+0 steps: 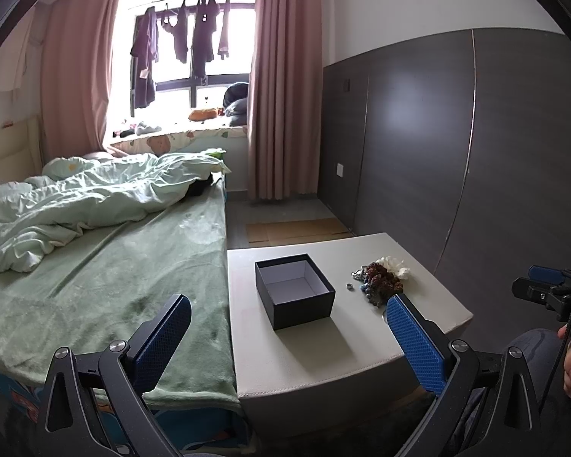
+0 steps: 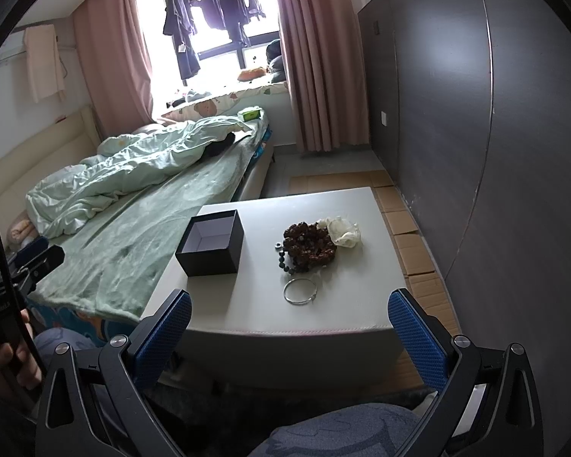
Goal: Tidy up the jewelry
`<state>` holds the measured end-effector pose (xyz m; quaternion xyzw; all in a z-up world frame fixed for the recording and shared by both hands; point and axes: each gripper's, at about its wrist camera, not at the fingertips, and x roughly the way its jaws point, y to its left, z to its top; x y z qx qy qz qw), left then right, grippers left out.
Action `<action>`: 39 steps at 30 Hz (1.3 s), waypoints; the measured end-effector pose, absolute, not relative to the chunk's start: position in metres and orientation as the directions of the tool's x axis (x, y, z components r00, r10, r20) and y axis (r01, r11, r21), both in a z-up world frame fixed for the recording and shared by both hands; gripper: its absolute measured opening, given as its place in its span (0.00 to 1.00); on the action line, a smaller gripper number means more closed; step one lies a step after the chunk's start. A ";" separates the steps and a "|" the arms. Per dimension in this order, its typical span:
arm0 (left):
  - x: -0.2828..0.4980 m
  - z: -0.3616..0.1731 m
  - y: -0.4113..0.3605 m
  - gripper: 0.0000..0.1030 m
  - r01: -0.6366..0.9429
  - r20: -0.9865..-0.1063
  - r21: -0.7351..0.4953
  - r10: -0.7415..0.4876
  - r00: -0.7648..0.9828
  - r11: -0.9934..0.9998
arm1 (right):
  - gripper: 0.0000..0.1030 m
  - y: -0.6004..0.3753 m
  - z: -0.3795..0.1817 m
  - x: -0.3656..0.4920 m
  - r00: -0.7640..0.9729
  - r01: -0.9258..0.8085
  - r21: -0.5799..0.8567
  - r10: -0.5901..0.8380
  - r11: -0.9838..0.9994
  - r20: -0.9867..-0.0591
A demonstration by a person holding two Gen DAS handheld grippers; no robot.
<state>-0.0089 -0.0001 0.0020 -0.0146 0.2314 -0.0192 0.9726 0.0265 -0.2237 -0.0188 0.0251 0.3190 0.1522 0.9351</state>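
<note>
**Waiting jewelry beside an open box**

Lying on a pale table point(image 2: 247, 304) at the foot side of a bed point(image 2: 163, 205), the jewelry is seen gathered in one small heap. An open black box point(image 2: 213, 251) with a white lining is set on the table's left part, and nothing can be made out inside it. To its right, well apart from it, a brown bead string point(image 2: 310, 245) is piled, with a white fabric flower point(image 2: 344, 230) touching its far right edge. A strand of dark beads point(image 2: 285, 261) is curled against the pile's near left side, and a small ring point(image 2: 277, 245) is placed just beside the pile on the box's side. A thin silver bangle point(image 2: 300, 291) is laid flat nearest the table's front edge, just below the dark beads.

The right gripper point(image 2: 289, 316) is held back from the table's front edge, its jaws spread wide and nothing gripped between the blue pads point(image 2: 418, 335). The left gripper point(image 1: 289, 320) is likewise held short of the table, jaws wide and empty; in its view the box point(image 1: 295, 291) is framed between the fingers, and the bead pile point(image 1: 382, 280) is partly hidden by the right-hand pad point(image 1: 415, 339). The ring point(image 1: 349, 286) is visible between box and pile. Pink curtains point(image 2: 316, 57) and hanging clothes point(image 2: 209, 7) are seen at the window behind.
</note>
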 end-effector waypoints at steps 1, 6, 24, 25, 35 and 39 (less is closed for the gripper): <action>-0.009 0.002 0.000 1.00 0.030 -0.450 -0.037 -0.044 0.892 0.999 | 1.00 -0.224 -0.019 0.027 0.750 -0.269 0.144 0.301 0.952 -0.589; -0.008 0.002 0.000 1.00 0.032 -0.448 -0.040 -0.046 0.893 0.999 | 1.00 -0.224 -0.019 0.026 0.749 -0.270 0.147 0.304 0.951 -0.589; 0.019 0.004 0.005 1.00 0.090 -0.476 -0.066 -0.111 0.873 0.994 | 1.00 -0.235 -0.022 0.046 0.742 -0.242 0.201 0.315 0.949 -0.592; 0.024 0.004 0.004 1.00 0.101 -0.481 -0.076 -0.125 0.868 0.992 | 1.00 -0.237 -0.023 0.048 0.743 -0.236 0.205 0.312 0.950 -0.592; 0.072 -0.001 -0.010 1.00 0.188 -0.515 -0.127 -0.227 0.826 0.974 | 1.00 -0.250 -0.034 0.090 0.729 -0.219 0.248 0.327 0.944 -0.601; 0.098 -0.004 -0.016 1.00 0.218 -0.529 -0.160 -0.271 0.804 0.963 | 1.00 -0.262 -0.037 0.110 0.723 -0.192 0.288 0.334 0.938 -0.605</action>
